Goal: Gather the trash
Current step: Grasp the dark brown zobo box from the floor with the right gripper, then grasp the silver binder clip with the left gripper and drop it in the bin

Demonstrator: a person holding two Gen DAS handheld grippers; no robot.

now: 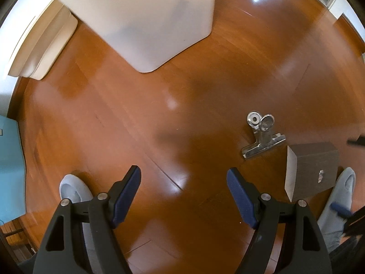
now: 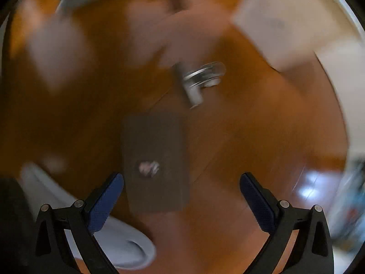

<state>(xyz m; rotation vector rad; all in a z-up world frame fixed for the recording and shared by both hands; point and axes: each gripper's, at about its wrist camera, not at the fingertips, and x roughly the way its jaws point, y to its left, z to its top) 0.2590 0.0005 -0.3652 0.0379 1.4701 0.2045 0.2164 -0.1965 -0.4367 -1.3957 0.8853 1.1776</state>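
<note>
A dark brown box (image 1: 314, 166) with a small silver mark lies on the wooden floor at the right of the left wrist view. A metal bulldog clip (image 1: 262, 137) lies just left of it. A translucent white bin (image 1: 146, 20) stands at the top. My left gripper (image 1: 183, 194) is open and empty above bare floor. In the blurred right wrist view, the box (image 2: 155, 159) lies just ahead of my open, empty right gripper (image 2: 181, 196), nearer its left finger. The clip (image 2: 198, 80) lies beyond it.
Grey slippers show at the lower left (image 1: 73, 189) and lower right (image 1: 340, 196) of the left wrist view, and one (image 2: 127, 244) under the right gripper. White furniture (image 1: 41, 45) stands at the upper left. A teal surface (image 1: 9, 164) is at the left edge.
</note>
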